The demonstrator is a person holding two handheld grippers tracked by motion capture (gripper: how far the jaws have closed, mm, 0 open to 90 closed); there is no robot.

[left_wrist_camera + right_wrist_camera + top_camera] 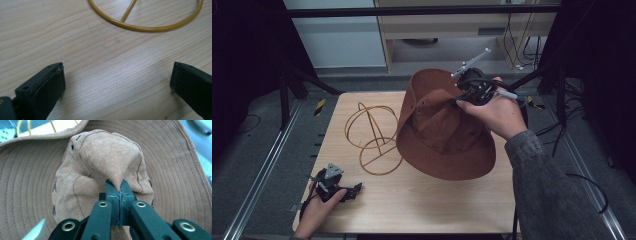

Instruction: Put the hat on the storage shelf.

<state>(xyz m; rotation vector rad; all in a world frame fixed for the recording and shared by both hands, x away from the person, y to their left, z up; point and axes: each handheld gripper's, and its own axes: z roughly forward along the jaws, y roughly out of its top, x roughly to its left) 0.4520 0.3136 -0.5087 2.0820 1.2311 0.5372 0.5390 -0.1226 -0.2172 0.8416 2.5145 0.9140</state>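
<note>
Rust-brown hat (447, 135) with concentric stitched rings on its brim, mustard-yellow wire stand (373, 135), pale wood-grain table (422, 200), black gripper jaws with brass-coloured rivets, grey sleeve (552, 190)

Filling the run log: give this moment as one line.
right gripper: shut on hat crown, lifted | left gripper: open, low over table | wire stand: bare

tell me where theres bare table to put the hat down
Free: the near strip of table between the left gripper and the right edge. Crowded: the middle, where the wire stand sits, with the hat hanging from the right gripper.
</note>
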